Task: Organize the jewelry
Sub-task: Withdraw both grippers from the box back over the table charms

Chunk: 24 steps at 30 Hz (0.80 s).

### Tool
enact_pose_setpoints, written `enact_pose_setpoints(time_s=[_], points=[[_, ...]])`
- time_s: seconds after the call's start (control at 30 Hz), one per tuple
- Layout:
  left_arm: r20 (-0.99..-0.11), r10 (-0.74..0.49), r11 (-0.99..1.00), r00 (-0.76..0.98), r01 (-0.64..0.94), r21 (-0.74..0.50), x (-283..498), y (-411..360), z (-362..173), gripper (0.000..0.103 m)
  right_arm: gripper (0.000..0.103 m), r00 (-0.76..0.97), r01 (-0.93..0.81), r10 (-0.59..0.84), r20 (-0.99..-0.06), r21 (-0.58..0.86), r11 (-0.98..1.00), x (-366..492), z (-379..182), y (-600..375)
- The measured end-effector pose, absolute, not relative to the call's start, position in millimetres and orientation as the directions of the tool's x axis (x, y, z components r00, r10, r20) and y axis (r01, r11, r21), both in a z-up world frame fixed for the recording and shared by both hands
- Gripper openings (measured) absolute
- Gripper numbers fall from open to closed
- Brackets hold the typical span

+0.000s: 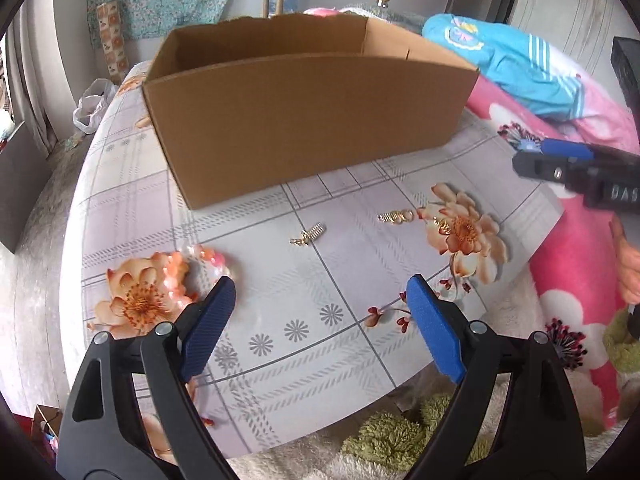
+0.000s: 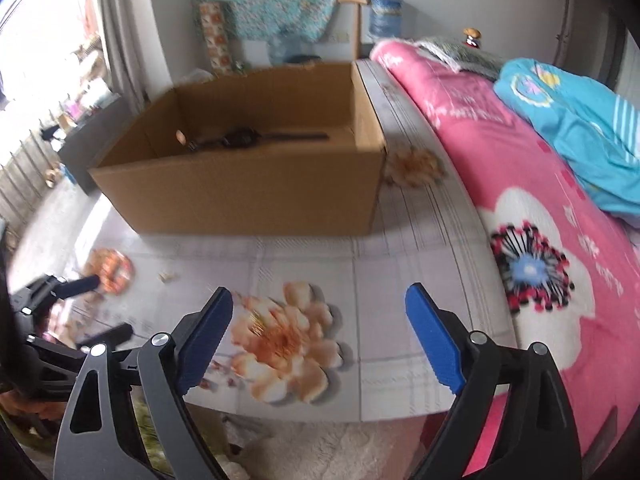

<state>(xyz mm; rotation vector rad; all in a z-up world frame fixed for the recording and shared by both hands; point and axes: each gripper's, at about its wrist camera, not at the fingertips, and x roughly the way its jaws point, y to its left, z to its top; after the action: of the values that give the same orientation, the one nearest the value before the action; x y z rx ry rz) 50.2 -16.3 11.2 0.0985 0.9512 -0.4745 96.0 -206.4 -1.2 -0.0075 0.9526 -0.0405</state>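
Two small gold jewelry pieces lie on the flowered mat: one (image 1: 308, 235) mid-mat, another (image 1: 395, 216) to its right by a printed flower. A clear pink bead bracelet (image 1: 208, 261) lies at the left, just beyond my left finger. An open cardboard box (image 1: 312, 120) stands behind them; in the right wrist view the box (image 2: 248, 196) holds a dark watch-like item (image 2: 248, 138). My left gripper (image 1: 320, 292) is open and empty above the mat. My right gripper (image 2: 320, 300) is open and empty over a printed flower; it also shows in the left wrist view (image 1: 552, 160).
The mat (image 1: 280, 340) lies on a bed with a pink flowered blanket (image 2: 520, 200) and a blue garment (image 2: 580, 128) to the right. A fluffy white and green throw (image 1: 380, 440) lies at the mat's near edge. The left gripper shows at the left of the right wrist view (image 2: 86, 304).
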Motion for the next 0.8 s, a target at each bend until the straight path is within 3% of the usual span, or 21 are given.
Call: enact_pose_setpoints(time_s=[0.2,0.33,0.5,0.6,0.77,0.8], points=[[-0.801,-0.315,0.896,0.510,0.438,-0.073,57,-28,-1,0.083,0.096,0.583,0.095,-0.234,-0.779,-0.220,0.971,92,-24,-199],[-0.773,-0.313,0.895,0.551,0.444,-0.046,60,-29,-1,0.083,0.096,0.616,0.072,-0.196,-0.763,-0.193,0.979,90,-23,-198],[-0.786,-0.304,0.891,0.539,0.453,-0.033,71,-31,-5,0.058,0.096,0.680,-0.022,0.016,-0.733,0.002,1.000,86,-19,-194],[-0.797,-0.310,0.886,0.518,0.461,-0.044,78,-31,-8,0.046,0.096,0.669,-0.060,0.076,-0.739,0.049,0.997,89,-25,-184],[-0.818,-0.302,0.873,0.490,0.487,-0.031,89,-36,-14,0.031,0.067,0.628,-0.131,0.188,-0.755,0.135,0.982,98,-40,-174],[-0.821,-0.298,0.872,0.487,0.489,-0.026,90,-38,-15,0.030,0.066,0.621,-0.138,0.203,-0.757,0.150,0.979,99,-41,-173]])
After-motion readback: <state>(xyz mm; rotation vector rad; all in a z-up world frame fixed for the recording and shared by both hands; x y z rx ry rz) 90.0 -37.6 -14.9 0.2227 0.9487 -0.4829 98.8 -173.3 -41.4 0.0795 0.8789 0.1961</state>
